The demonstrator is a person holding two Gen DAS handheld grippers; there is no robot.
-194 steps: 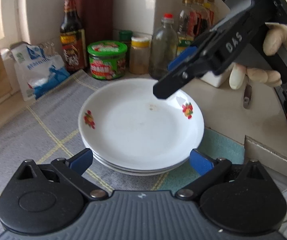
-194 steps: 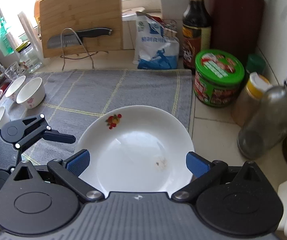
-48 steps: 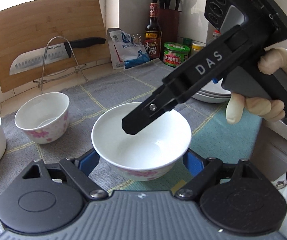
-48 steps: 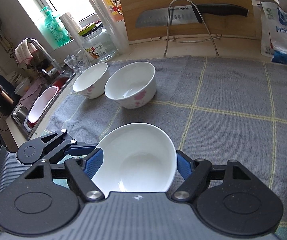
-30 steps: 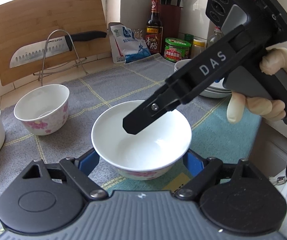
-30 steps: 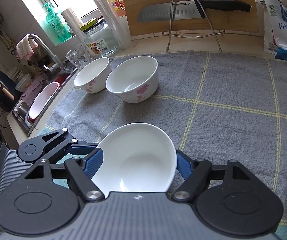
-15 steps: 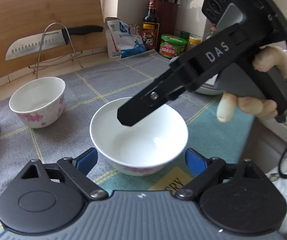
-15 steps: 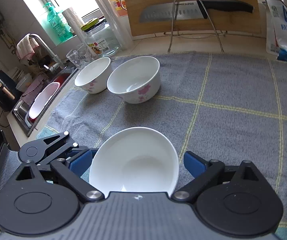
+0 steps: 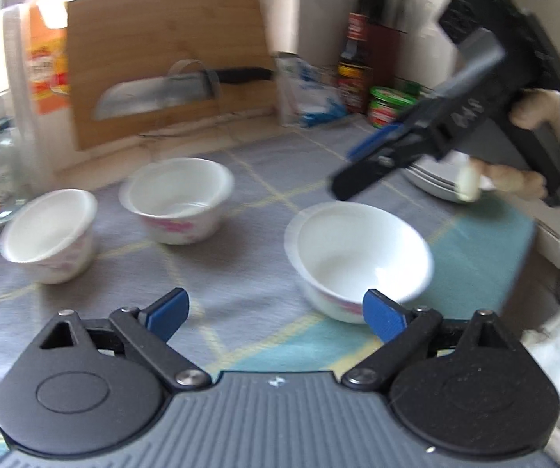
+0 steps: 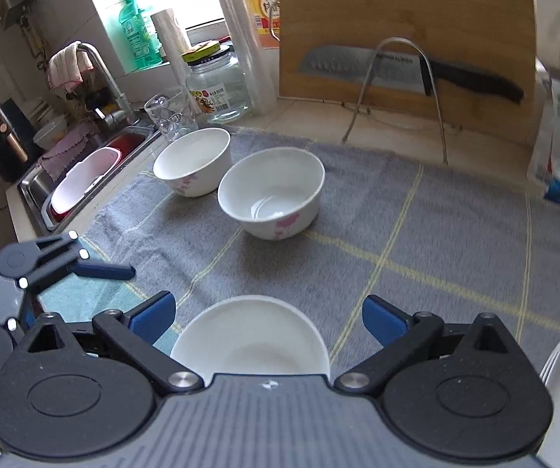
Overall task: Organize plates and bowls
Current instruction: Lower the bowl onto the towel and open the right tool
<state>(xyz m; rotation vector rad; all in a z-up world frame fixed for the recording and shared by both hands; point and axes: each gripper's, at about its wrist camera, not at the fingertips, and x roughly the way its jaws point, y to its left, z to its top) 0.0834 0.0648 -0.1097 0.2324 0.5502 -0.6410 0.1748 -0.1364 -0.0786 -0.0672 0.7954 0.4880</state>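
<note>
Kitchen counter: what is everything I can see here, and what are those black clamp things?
bowls: three, white with pink flowers, on the mat; two side by side, one nearest, between the right clamp's jaws, untouched
plates: a stack, white, mat's far right edge
mat: one, grey with yellow lines, on the counter
cutting board: one, wooden, upright at the back
knife: one, black handle, on a wire stand before the board
glass jar: one, clear, near the sink
soap bottle: one, green, by the window
sink: one, steel, far left
left gripper: black, blue pads, jaws opening, nothing held
right gripper: same, jaws opening
hand: one, gloved, holding the right gripper
</note>
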